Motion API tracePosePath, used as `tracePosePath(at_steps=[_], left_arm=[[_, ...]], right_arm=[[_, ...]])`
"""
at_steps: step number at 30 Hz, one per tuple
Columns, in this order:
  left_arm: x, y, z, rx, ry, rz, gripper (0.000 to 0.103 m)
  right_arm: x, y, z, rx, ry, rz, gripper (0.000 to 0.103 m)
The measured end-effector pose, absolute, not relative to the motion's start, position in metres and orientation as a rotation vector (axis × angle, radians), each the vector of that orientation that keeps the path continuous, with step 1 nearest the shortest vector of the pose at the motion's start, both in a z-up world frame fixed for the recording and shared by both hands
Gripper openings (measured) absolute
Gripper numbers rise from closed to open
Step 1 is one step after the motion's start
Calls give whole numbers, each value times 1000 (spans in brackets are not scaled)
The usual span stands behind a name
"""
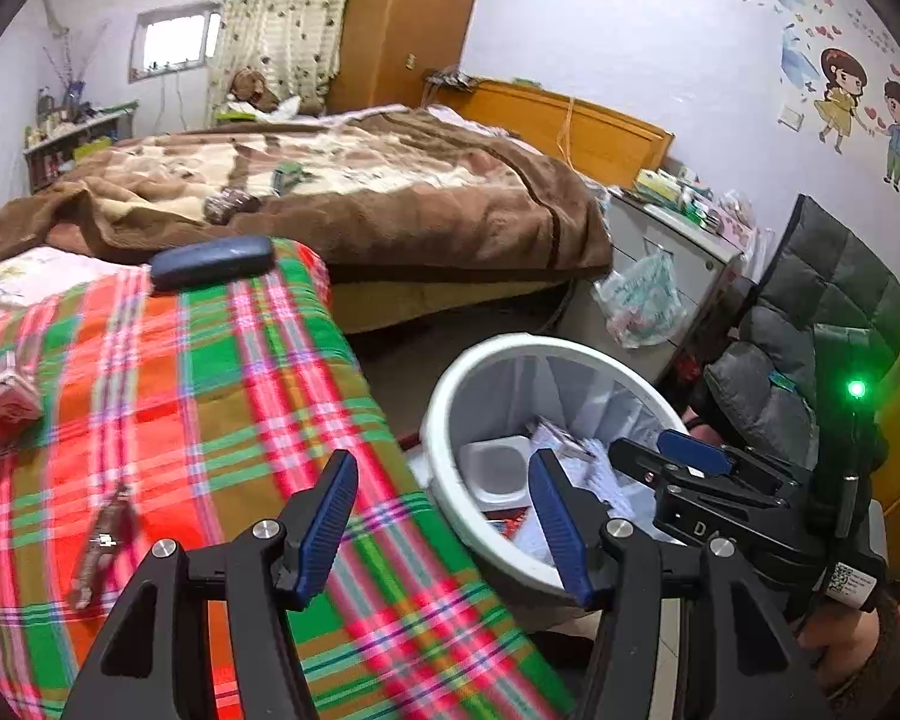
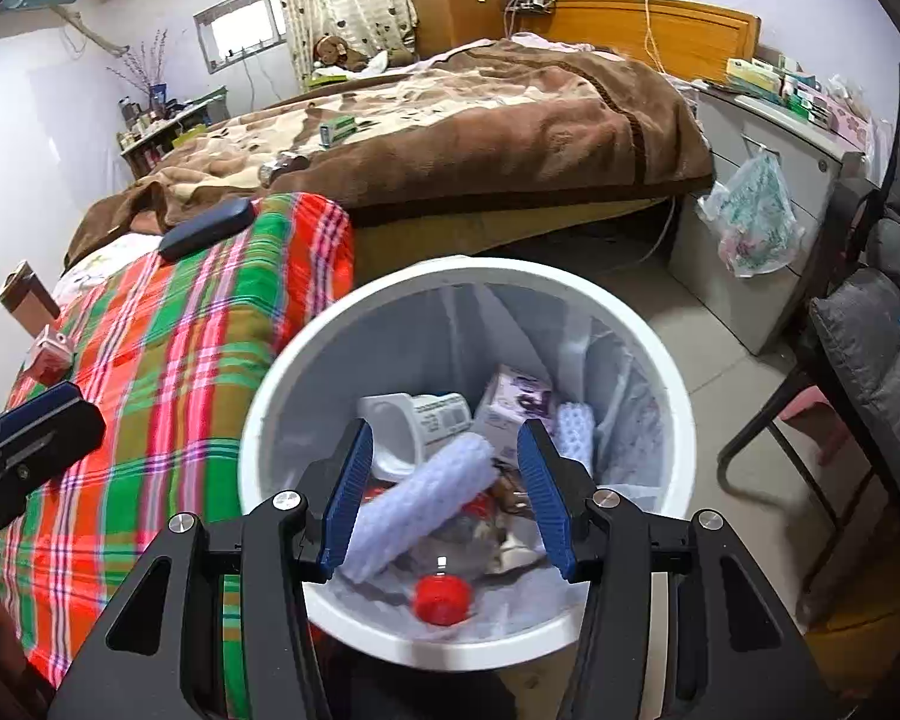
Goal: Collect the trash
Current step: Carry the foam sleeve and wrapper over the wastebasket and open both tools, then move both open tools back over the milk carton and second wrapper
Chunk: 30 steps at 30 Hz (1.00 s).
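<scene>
The right hand-held gripper (image 2: pixel 444 492) hangs over the white trash bin (image 2: pixel 660 360), jaws apart and empty; the left hand-held gripper (image 1: pixel 444 522), also apart, sits above the plaid blanket (image 1: pixel 210 372).

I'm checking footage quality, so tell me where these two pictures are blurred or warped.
Left wrist view: the plaid blanket is streaked with motion blur, and the fisheye bends the bed and walls. Right wrist view: mostly sharper, though the white bin rim bulges with distortion and the red cap inside looks soft.
</scene>
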<state>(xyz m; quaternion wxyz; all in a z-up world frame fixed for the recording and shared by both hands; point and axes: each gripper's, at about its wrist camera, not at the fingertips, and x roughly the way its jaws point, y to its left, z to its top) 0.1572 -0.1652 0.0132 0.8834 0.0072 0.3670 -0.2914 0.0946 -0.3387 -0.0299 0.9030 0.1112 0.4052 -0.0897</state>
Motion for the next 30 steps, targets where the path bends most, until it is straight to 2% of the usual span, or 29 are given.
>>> tracePosePath(at_steps=[15, 30], left_arm=[[155, -77, 22, -36, 719, -470, 59], [179, 68, 12, -106, 700, -261, 59]], right_arm=[[103, -282, -21, 211, 806, -81, 52], [128, -186, -32, 160, 842, 114, 52]])
